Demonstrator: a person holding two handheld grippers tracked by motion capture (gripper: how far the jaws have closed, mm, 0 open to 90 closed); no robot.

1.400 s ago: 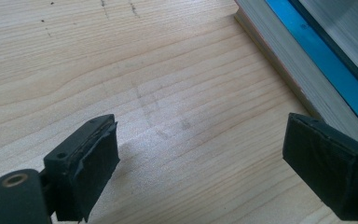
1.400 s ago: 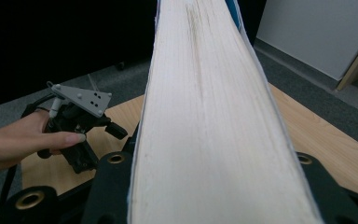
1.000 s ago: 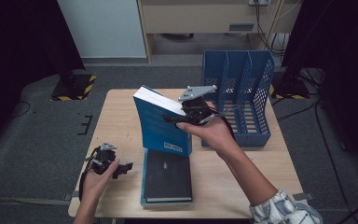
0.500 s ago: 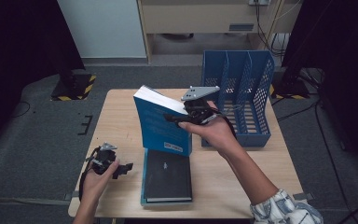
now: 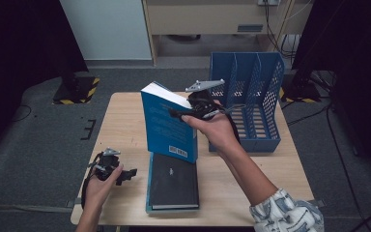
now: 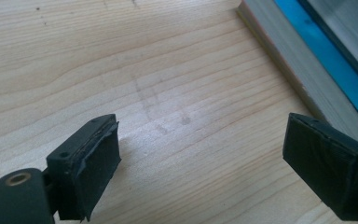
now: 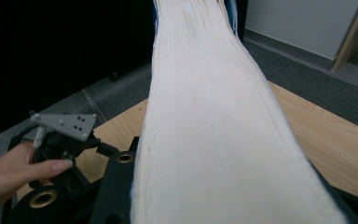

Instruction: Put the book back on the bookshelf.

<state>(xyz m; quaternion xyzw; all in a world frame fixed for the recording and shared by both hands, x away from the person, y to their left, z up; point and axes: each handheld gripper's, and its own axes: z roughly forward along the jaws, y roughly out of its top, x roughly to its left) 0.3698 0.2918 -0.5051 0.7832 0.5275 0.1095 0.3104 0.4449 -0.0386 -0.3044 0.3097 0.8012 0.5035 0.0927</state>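
Above the table (image 5: 125, 125), my right gripper (image 5: 186, 115) squeezes the blue book (image 5: 166, 125), its jaws just pulling tighter, holding it upright over the black book (image 5: 174, 181). My left gripper (image 5: 125, 173) rests wide open.

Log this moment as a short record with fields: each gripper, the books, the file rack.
right gripper: shut on the blue book, jaws have just been closing on its page edge; book upright, lifted
left gripper: open, nothing between its jaws, low over the table
black book: lies flat on the table, below the blue book
file rack: blue, at the table's far right, slots look empty
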